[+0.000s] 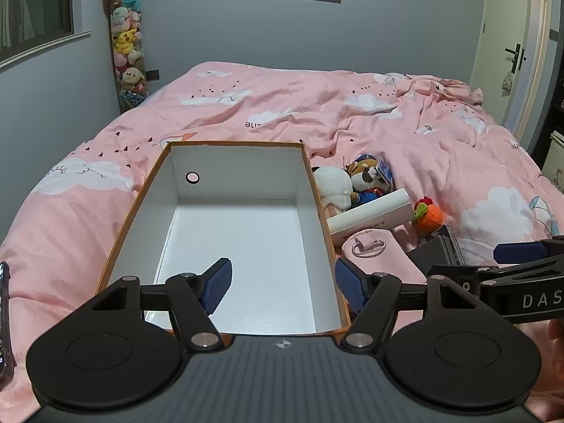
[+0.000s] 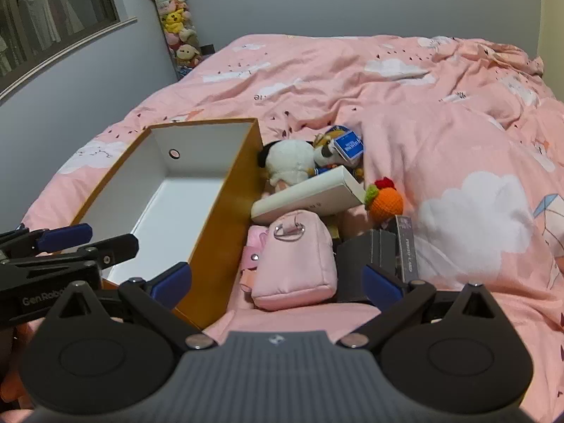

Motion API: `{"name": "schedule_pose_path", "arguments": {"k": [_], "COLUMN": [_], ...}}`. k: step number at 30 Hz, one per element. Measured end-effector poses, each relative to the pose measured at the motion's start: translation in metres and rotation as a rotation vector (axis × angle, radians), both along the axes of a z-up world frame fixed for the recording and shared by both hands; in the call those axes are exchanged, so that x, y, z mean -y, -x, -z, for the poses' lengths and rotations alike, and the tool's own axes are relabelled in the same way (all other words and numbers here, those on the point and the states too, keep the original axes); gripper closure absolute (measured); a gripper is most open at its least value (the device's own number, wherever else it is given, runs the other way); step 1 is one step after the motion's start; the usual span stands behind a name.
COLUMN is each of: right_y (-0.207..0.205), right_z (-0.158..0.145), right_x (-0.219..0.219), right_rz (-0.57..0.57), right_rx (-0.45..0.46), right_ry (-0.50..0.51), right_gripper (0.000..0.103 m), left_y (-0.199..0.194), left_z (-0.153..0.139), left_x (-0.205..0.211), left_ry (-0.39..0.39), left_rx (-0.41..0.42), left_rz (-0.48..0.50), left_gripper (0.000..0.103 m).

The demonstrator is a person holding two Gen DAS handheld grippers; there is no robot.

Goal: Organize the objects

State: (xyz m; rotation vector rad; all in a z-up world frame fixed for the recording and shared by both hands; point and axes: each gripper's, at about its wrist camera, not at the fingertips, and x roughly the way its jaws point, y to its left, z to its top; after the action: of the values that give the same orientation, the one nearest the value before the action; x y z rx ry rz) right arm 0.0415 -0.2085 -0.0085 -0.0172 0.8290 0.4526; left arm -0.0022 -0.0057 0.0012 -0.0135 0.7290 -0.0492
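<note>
Left gripper (image 1: pixel 283 283) hangs over the near end of the cardboard box (image 1: pixel 243 236), jaws spread, nothing between them. Right gripper (image 2: pixel 278 280) stands spread wide over the pink pouch (image 2: pixel 294 261), pads clear of it. The box lies empty on the bed (image 1: pixel 440 148) near its front edge. Beside the box's right wall lie the pouch, a white carton (image 2: pixel 310 195), a black box (image 2: pixel 377 250), a crocheted orange (image 2: pixel 386 202), a white plush (image 2: pixel 290 162) and a tiger plush (image 2: pixel 329 151).
</note>
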Motion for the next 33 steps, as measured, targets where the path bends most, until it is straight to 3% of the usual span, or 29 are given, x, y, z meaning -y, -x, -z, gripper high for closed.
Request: {"name": "schedule_pose_path", "arguments": {"k": [33], "right_y": [-0.006], "right_z": [0.011], "right_x": [0.000], "right_rz": [0.027], "right_rx": [-0.064], "right_ry": [0.028], "right_gripper": [0.001], "left_y": [-0.001], "left_z": [0.003], "left_x": [0.000], "left_ry": [-0.004], "left_rx": [-0.023], "left_rz": [-0.001], "left_gripper": [0.024]}}
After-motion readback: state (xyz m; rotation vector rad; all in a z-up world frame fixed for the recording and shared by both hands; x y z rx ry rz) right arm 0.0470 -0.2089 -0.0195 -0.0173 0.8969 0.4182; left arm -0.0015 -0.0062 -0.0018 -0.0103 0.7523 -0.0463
